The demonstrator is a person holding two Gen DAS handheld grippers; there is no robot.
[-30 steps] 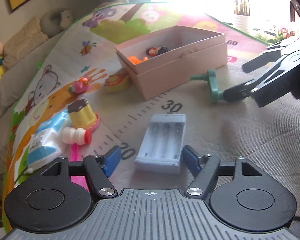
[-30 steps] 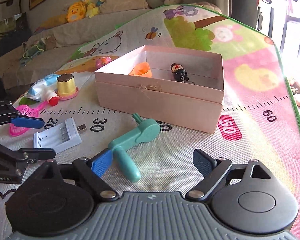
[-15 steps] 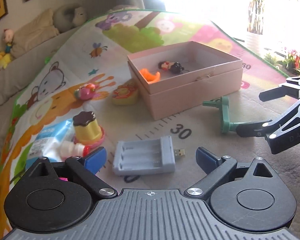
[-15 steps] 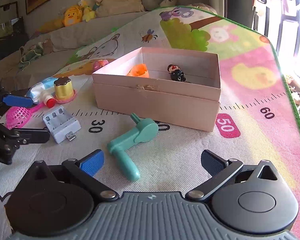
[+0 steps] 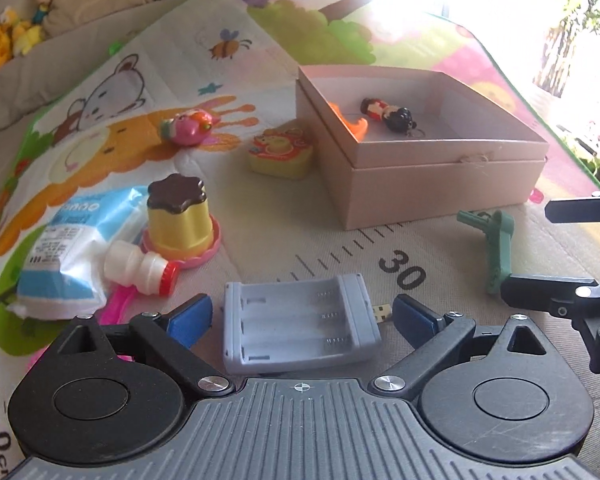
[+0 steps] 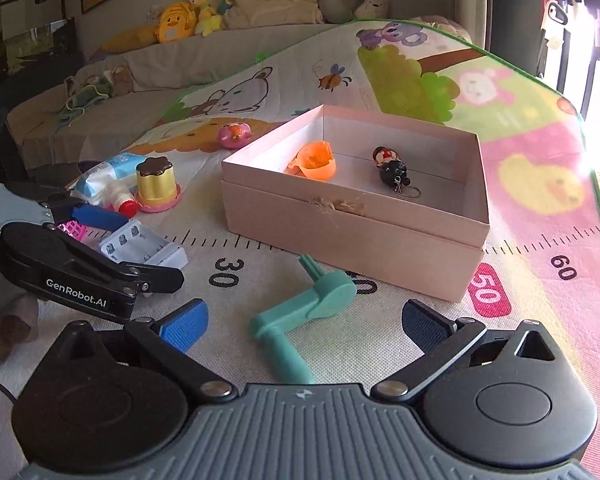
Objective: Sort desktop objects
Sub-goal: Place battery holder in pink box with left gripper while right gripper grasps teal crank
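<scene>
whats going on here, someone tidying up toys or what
A person with a gripper in each hand is sorting small things off a play mat into the pink box. An orange toy and a doll keychain already lie inside. The left gripper is open around the battery charger; the right gripper is open around the green crank handle. Neither is gripped yet.

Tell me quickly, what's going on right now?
Both jaws open, empty. Left gripper straddles battery charger; right gripper over green crank. Pink box ahead, path clear.
</scene>
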